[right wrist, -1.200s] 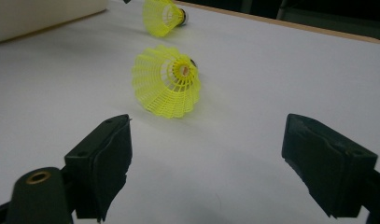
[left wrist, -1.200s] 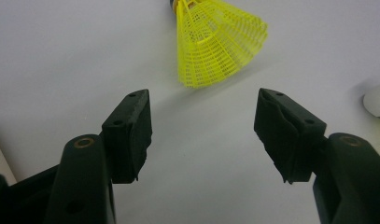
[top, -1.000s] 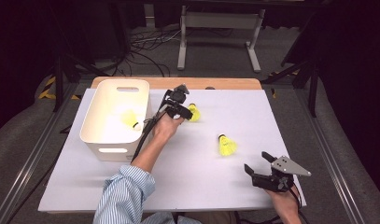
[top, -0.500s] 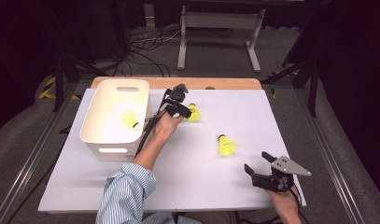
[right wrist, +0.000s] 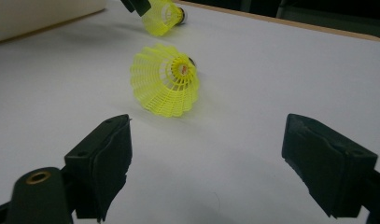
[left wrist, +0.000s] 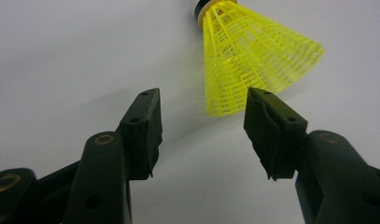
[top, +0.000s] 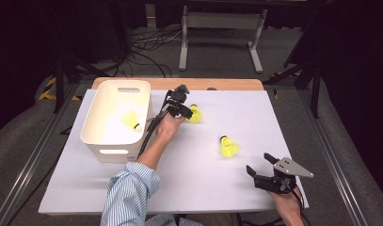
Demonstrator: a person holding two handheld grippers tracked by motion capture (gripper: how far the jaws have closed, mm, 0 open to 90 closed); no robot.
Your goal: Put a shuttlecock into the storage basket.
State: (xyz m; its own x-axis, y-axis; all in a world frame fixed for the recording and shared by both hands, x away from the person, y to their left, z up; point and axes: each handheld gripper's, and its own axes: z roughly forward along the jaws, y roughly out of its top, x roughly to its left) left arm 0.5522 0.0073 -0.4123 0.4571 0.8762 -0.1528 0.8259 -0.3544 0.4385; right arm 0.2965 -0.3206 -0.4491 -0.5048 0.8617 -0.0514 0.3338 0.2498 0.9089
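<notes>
A yellow shuttlecock (top: 195,114) lies on its side at the back of the white table (top: 274,122). My left gripper (top: 185,112) sits right beside it, low over the table. In the left gripper view the jaws have just been closing and stand apart. The shuttlecock's skirt (left wrist: 253,60) lies just beyond the tips, near the right jaw, and is not pinched by my left gripper (left wrist: 201,95). A second shuttlecock (top: 229,147) lies mid-table. My right gripper (top: 259,162) rests at the front right, wide open, facing that shuttlecock (right wrist: 166,81), with nothing in my right gripper (right wrist: 208,123).
A white basket (top: 113,151) stands at the left of the table with another yellow shuttlecock (top: 131,120) inside. A wooden strip (top: 227,84) edges the table's far side. Beyond it are a metal stand and cables on the floor.
</notes>
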